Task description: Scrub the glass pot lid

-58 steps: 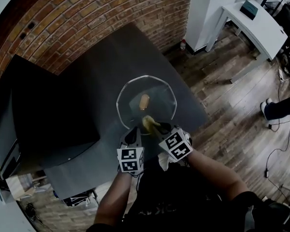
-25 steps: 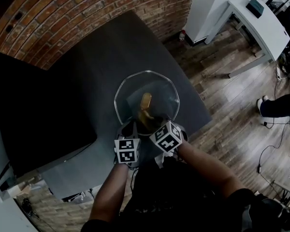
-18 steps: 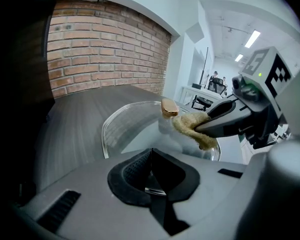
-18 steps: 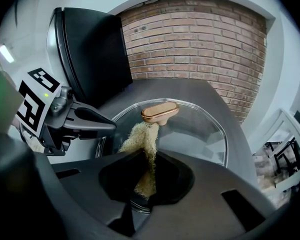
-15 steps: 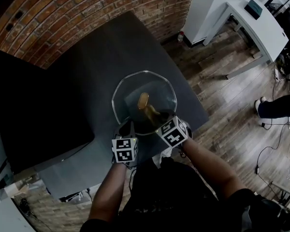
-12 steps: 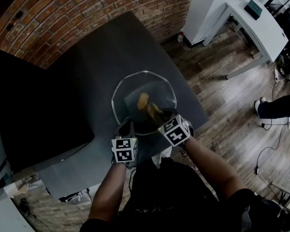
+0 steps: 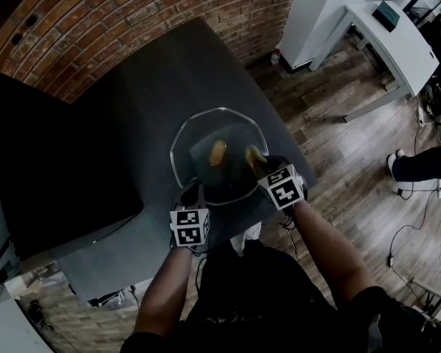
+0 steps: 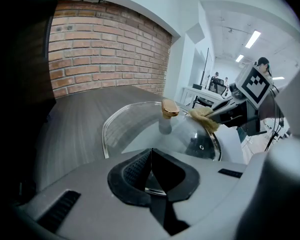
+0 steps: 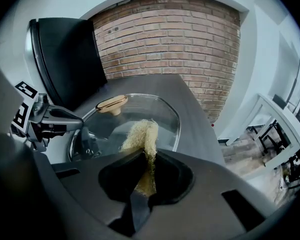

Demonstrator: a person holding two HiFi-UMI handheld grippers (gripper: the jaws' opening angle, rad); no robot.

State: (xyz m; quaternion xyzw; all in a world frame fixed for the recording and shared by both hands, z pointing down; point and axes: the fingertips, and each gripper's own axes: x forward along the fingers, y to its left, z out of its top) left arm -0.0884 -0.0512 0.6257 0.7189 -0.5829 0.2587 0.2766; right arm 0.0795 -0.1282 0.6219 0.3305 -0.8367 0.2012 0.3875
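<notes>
The glass pot lid (image 7: 206, 134) lies on the dark table (image 7: 154, 87), its tan knob (image 7: 217, 153) at the middle. My left gripper (image 7: 193, 191) is shut on the lid's near rim (image 8: 155, 190), and its jaws (image 8: 151, 154) meet over the metal edge. My right gripper (image 7: 262, 165) is shut on a yellow fibrous scrub pad (image 7: 253, 155) that rests on the glass right of the knob. In the right gripper view the pad (image 9: 142, 136) sticks out of the closed jaws onto the lid (image 9: 155, 106), with the knob (image 9: 111, 104) beyond.
A large black panel (image 7: 51, 175) lies on the table's left part. A brick wall (image 7: 132, 13) runs behind. The table's right edge (image 7: 298, 157) is close to the lid, with wooden floor (image 7: 353, 145) below. A white table (image 7: 393, 39) and a person's leg (image 7: 422, 164) are at the right.
My right gripper has slid the scrub pad from the lid's near middle out to the right of the knob. The left gripper has kept its hold on the rim.
</notes>
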